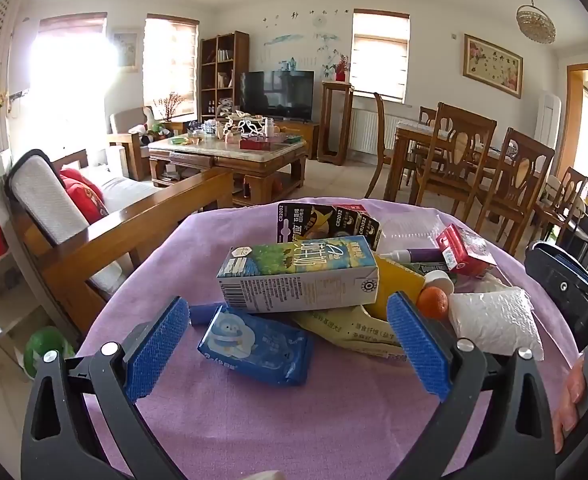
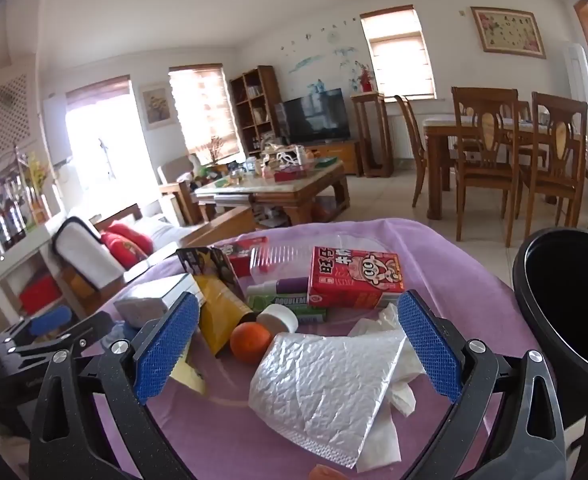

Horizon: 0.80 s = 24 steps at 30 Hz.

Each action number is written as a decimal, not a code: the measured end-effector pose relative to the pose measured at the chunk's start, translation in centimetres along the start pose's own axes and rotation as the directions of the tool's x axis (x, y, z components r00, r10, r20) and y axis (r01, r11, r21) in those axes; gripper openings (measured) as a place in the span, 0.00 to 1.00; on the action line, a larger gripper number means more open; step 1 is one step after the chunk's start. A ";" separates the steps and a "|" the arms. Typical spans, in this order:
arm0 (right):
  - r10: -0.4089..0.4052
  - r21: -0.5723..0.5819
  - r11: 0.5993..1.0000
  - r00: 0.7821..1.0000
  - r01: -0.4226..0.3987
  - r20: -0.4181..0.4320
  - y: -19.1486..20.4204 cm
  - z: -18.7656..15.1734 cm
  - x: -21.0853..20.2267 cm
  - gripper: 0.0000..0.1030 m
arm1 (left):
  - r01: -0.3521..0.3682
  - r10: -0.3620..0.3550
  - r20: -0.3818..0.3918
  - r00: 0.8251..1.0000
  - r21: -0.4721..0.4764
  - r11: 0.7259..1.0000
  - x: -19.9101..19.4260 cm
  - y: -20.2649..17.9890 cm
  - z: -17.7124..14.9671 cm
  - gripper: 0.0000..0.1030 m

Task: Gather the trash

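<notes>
**Trash heap on covered surface, both claws spread and empty**

Left claw (image 1: 287, 346): fingers spread wide, nothing pinched. Between them, nearest, lies one blue tissue pack (image 1: 253, 346); just beyond it, one long milk carton (image 1: 298, 274) on its side, resting across a yellow printed bag (image 1: 358, 330). Beside the right finger sits one small orange (image 1: 432, 302), touching one white cap (image 1: 440, 280). Further off stand black battery cards (image 1: 326, 220); their count is unclear.

Right claw (image 2: 298, 346): fingers likewise spread, holding nothing. Between them lies one silver bubble mailer (image 2: 318, 384), with crumpled white tissue (image 2: 394, 360) against its right edge. Beyond, the same orange and cap, then one green gum packet (image 2: 298, 306) and one red drink carton (image 2: 354, 280) lying on top of the heap. One clear plastic tray (image 2: 269, 256) sits behind.

To the right of this claw, off the purple-clothed surface (image 2: 454, 264), one black bin (image 2: 566, 304) stands open-mouthed. The left claw shows at this view's left edge.
</notes>
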State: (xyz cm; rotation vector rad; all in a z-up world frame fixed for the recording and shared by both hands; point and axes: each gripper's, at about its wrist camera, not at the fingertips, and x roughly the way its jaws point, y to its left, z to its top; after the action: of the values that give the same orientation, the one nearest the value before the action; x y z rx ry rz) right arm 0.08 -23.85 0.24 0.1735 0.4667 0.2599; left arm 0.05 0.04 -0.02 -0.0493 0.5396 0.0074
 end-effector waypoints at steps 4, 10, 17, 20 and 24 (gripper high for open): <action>0.003 0.004 1.000 1.000 -0.003 0.003 0.0 0.0 0.0 0.95 | -0.001 0.001 -0.002 1.000 0.001 1.000 0.0 0.0 0.0 0.95; 0.004 0.010 1.000 1.000 -0.004 0.004 -0.1 0.0 0.0 0.95 | -0.003 0.003 -0.001 1.000 0.004 1.000 0.0 0.0 0.0 0.95; 0.005 0.012 1.000 1.000 -0.005 0.001 -0.1 0.0 0.0 0.95 | 0.003 -0.003 -0.005 1.000 0.000 1.000 0.0 0.0 0.0 0.95; 0.004 0.013 1.000 1.000 -0.004 0.000 -0.1 0.0 0.0 0.95 | 0.004 -0.004 -0.008 1.000 -0.003 1.000 0.3 0.1 -0.1 0.95; 0.005 0.015 1.000 1.000 -0.005 -0.001 -0.2 0.0 0.0 0.95 | 0.008 -0.008 -0.015 1.000 -0.006 1.000 0.6 -0.1 -0.4 0.95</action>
State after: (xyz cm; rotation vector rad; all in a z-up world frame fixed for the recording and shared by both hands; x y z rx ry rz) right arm 0.09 -24.02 0.22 0.1897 0.4691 0.2614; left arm 0.39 -0.05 -0.68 -0.0568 0.5544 0.0006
